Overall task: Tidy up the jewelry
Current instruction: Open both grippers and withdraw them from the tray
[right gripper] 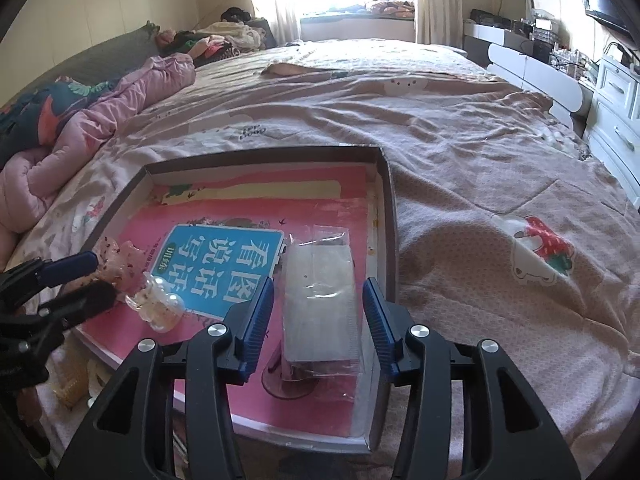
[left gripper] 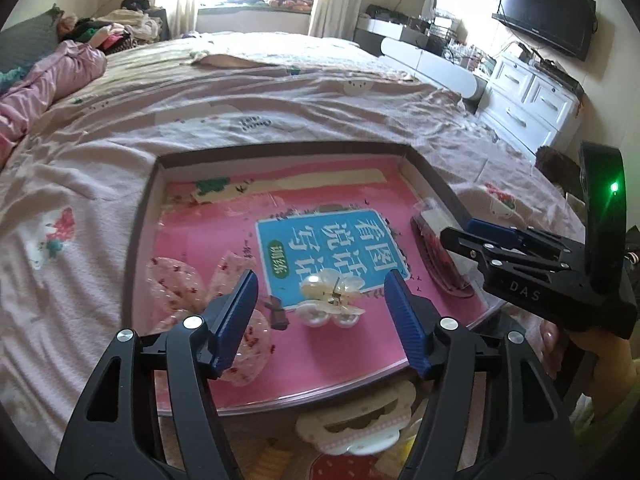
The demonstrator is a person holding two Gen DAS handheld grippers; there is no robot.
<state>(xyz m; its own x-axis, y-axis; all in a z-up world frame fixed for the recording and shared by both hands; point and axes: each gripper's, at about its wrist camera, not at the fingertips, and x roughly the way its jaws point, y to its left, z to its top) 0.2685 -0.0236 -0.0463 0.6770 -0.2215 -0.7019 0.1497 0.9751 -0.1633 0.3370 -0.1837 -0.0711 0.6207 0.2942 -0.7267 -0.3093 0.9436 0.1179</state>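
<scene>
Left gripper (left gripper: 320, 304): jaws spread wide, blue ribbed pads on either side of the pearl hair clip, touching nothing, holding nothing.
Right gripper (right gripper: 318, 320): jaws spread wide, one pad on each side of the clear packet, no contact visible, nothing held.
Pearl hair clip (left gripper: 330, 300): cream, petal-shaped with round pearl beads, lying inside the tray on the pink book cover, partly over the lower edge of the blue label.
Clear packet (right gripper: 318, 304): transparent plastic wrapping around a pale card, with a dark red item under it; lying inside the tray along its right wall.
Bow hair tie (left gripper: 188, 284): sheer pink fabric with small red dots, inside the tray at its left, partly hidden behind the left pad.
Tray (left gripper: 142, 216): shallow, dark-rimmed cardboard box lid resting on the bed, lined by the book.
Book (left gripper: 332, 244): pink cover with a blue label bearing Chinese characters, flat on the tray floor.
Flower-shaped clip (left gripper: 356, 424): cream and pink, on the bed just outside the near edge of the tray.
Bed (left gripper: 280, 96): pink-grey patterned cover, wrinkled, under everything.
</scene>
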